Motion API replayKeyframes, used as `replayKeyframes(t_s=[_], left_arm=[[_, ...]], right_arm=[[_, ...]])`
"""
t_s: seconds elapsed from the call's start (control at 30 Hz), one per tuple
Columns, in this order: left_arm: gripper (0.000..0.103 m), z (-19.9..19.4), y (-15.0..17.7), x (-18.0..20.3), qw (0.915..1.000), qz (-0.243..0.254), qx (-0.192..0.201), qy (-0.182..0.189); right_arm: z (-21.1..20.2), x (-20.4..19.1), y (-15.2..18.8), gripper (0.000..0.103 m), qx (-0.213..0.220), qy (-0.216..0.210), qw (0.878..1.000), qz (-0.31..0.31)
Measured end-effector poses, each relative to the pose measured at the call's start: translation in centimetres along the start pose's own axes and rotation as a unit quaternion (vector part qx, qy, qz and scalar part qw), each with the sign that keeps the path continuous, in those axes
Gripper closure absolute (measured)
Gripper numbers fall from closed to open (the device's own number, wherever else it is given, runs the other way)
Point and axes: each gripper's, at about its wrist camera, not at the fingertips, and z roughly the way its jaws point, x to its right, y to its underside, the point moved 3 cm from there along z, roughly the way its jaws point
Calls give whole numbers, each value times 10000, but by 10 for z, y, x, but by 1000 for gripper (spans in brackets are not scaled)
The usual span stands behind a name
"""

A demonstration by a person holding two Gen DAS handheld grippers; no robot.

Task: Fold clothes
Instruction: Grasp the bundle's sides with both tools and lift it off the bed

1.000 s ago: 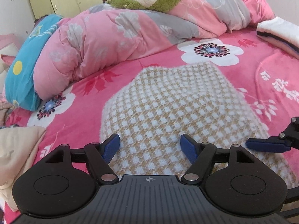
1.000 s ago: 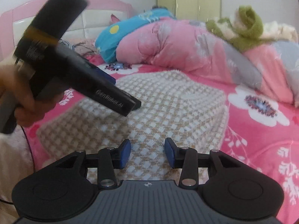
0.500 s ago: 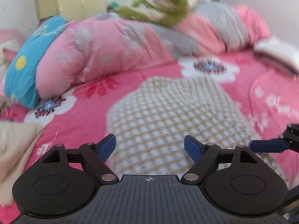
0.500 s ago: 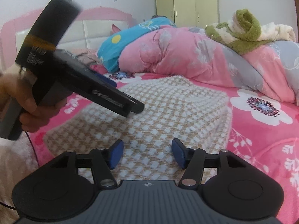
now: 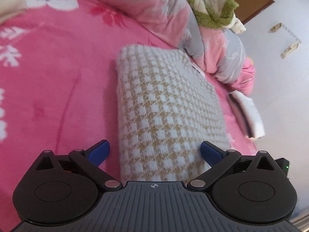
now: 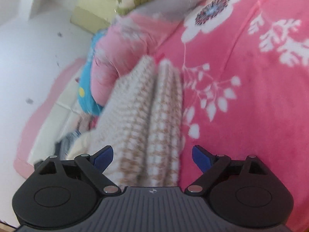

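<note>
Pink floral bedspread [image 5: 48, 77], folded checked sweater [image 5: 168, 104] between both wide-spread claws, seemingly untouched, just opening

Right gripper [image 6: 152, 155] jaws spread wide, just been opening, folded checked sweater [image 6: 150, 119] between them, pads not pressing it. Sweater lies on pink floral bedspread [image 6: 251, 100]. Pink quilt [image 6: 123, 54] and blue pillow [image 6: 85, 90] behind. View blurred.

Both views have tilted sideways, and the left claw [image 5: 155, 150] and right claw [image 6: 152, 157] have just been opening.
</note>
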Motion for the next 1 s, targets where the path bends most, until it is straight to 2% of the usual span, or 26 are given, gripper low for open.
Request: replayKeyframes(t_s=[0.07, 0.3, 0.43, 0.5, 0.53, 0.6, 0.63, 0.7, 0.8, 1.0], left_arm=[[0, 9, -4, -2, 9998, -83, -102, 181], [0, 35, -19, 1, 9984, 79, -368, 433], [0, 39, -23, -5, 9974, -5, -434, 583], [0, 40, -25, -4, 9975, -34, -450, 544], [0, 41, -26, -3, 9976, -45, -457, 520], [2, 38, -25, 2, 9981, 5, -444, 437], [2, 36, -25, 5, 9983, 68, -426, 390], [3, 32, -24, 12, 9986, 169, -395, 312], [3, 23, -23, 25, 9987, 267, -343, 266], [4, 1, -18, 72, 9968, 657, -99, 436]], right_arm=[[10, -7, -4, 2, -202, -48, 9996, -170], [59, -25, -20, 0, -925, -255, 9942, -475], [87, -28, -35, 0, -1142, -583, 9906, -468], [99, -29, -43, 0, -1207, -760, 9888, -434], [102, -30, -46, 0, -1174, -741, 9895, -403], [108, -31, -51, 15, -1107, -701, 9908, -340], [107, -33, -51, 17, -1073, -634, 9916, -359], [100, -37, -51, 31, -941, -648, 9929, -339], [89, -44, -52, 37, -760, -619, 9945, -372], [53, -71, -53, 38, -337, -632, 9952, -669]])
